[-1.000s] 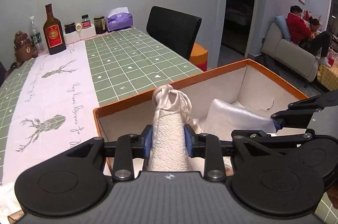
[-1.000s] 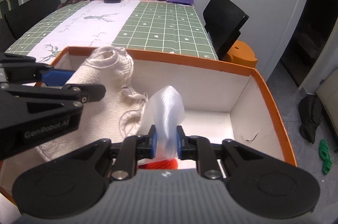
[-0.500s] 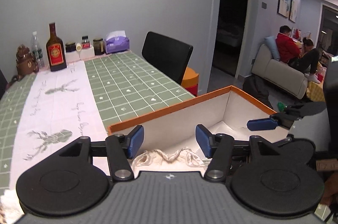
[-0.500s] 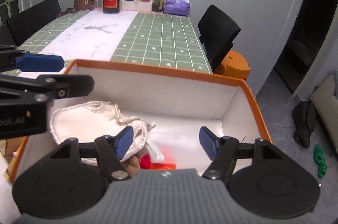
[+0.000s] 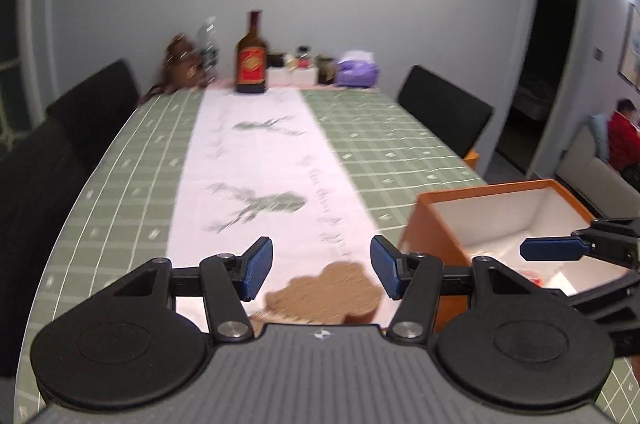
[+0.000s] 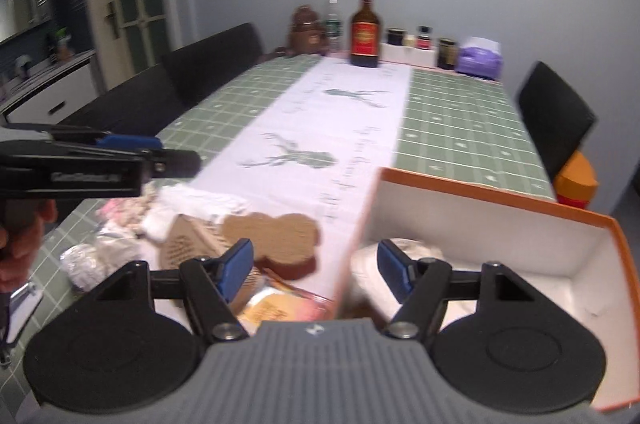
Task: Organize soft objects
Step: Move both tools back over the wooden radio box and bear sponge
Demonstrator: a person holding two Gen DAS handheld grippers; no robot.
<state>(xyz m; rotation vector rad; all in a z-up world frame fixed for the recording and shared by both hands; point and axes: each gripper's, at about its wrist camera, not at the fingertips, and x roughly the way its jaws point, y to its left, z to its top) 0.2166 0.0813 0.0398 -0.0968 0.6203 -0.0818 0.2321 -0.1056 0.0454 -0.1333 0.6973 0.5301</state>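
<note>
An orange box with white inside [image 5: 448, 200] [image 6: 492, 194] stands on the table at the right. A cream cloth bag [image 6: 366, 260] lies inside it. My left gripper [image 5: 321, 274] is open and empty, above a brown bear-shaped soft piece [image 5: 328, 290] [image 6: 276, 234] left of the box. My right gripper [image 6: 315, 270] is open and empty over the box's left wall. A heap of soft things lies at the left: white cloths [image 6: 200, 202], a silvery bundle [image 6: 82, 260], a yellow packet [image 6: 272, 308].
A green checked table with a white runner [image 5: 256, 160] stretches ahead. A brown bottle [image 5: 251, 58], jars, a bear figure [image 6: 306, 30] and a purple tissue pack [image 5: 358, 68] stand at the far end. Black chairs [image 5: 444, 112] flank both sides.
Both grippers opened and dropped the cream bag and the white plastic piece in the box. Both then swung left, away from the box, toward the heap on the table.
</note>
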